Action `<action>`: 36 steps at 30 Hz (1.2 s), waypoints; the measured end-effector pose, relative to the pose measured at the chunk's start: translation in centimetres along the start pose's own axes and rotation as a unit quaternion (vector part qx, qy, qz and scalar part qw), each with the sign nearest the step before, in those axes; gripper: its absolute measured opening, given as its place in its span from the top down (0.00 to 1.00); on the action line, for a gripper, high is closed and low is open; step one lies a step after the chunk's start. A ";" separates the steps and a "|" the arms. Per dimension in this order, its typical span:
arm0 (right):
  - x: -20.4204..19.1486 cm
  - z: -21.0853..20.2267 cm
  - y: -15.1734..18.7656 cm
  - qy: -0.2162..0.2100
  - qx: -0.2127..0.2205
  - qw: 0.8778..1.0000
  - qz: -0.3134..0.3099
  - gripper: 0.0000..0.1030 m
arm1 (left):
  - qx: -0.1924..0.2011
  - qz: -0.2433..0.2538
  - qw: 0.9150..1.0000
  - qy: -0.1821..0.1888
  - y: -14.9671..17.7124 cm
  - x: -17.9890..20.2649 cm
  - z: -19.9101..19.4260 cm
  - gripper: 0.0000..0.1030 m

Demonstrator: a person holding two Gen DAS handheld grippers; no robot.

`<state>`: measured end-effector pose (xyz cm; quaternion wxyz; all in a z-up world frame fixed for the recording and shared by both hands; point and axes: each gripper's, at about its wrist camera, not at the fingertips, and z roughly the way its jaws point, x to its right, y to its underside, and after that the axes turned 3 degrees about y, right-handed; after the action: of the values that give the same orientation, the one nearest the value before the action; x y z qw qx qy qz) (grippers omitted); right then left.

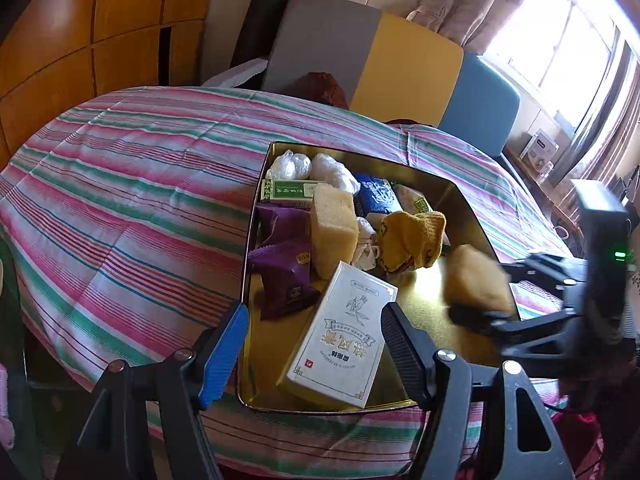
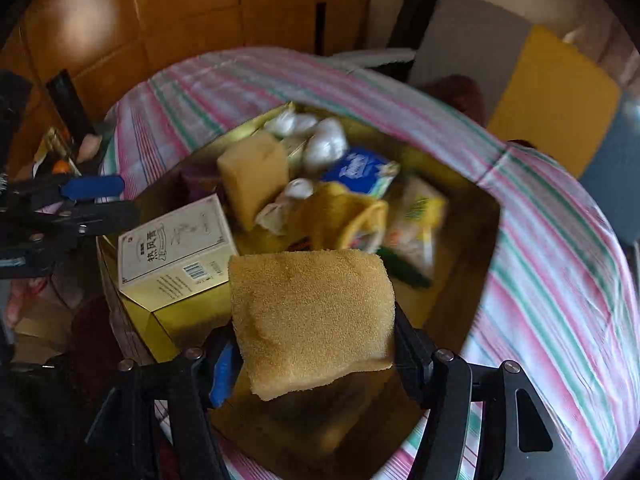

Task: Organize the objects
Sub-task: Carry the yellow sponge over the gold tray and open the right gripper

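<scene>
Count in the gold tin tray point(image 1: 256, 216): two yellow sponge blocks, two purple snack packets point(image 1: 286, 276), two or three white plastic-wrapped bundles point(image 1: 288, 164) at the tray's upper left corner, one white carton point(image 1: 344, 336), one green-and-white box point(image 1: 286, 191), one blue tissue pack point(image 1: 376, 196), one yellow sock point(image 1: 412, 240), one yellow-green packet point(image 2: 420, 216). Right wrist view is motion-blurred, so treat the small stuff as approximate.

First sponge point(image 1: 334, 228) stands on end mid-tray, left of the sock. Second sponge point(image 2: 310, 316) is clamped in your right gripper point(image 2: 314, 344), squeezed between both pads, above the tray's lower right area. In the left wrist view it sits at right of frame, just over the bare gold floor.

Your left gripper point(image 1: 316, 344) is spread apart, nothing gripped. The white carton's near end lies between its fingers at bottom centre of frame, not touched as far as I can tell.

Open room: the tray's lower right is bare metal. The upper left half is packed, items touching. The white carton lies close to the tray's lower rim.

Surface: the tray lies on a pink, green and white striped quilt point(image 1: 120, 184), which is bare to the left of the tray. Room: wood-panel wardrobe point(image 1: 80, 40) upper left, grey, yellow and blue panelled headboard point(image 1: 400, 64) upper centre, bright window point(image 1: 560, 40) with curtain upper right.
</scene>
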<state>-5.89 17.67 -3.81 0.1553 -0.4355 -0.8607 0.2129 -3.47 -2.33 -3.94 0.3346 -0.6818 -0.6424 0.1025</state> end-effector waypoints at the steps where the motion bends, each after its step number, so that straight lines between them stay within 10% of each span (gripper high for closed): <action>1: -0.4 1.0 -0.3 -0.005 -0.008 1.000 -0.001 0.36 | -0.001 0.000 1.000 -0.001 0.1 -0.1 0.1 0.33; 9: -1.7 6.0 -0.9 -0.019 -0.064 0.998 -0.005 0.33 | -0.009 -0.006 1.000 -0.007 0.3 -0.8 0.5 0.33; 19: -1.5 2.8 -0.3 -0.024 -0.010 0.999 0.021 0.20 | 0.002 -0.002 1.000 -0.010 0.2 -0.6 -0.1 0.33; 25: -0.5 3.1 -0.8 -0.015 0.008 0.998 0.057 0.50 | 0.004 0.002 1.000 -0.008 0.3 -0.4 -0.5 0.33; 36: -1.7 4.9 -0.7 -0.014 -0.008 0.998 0.058 0.50 | 0.023 0.011 0.999 -0.035 0.3 -0.2 -1.4 0.32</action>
<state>-7.66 14.79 -7.84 0.1274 -0.4830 -0.8377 0.2210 -2.47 -2.94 -3.09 0.3262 -0.6766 -0.6441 0.1449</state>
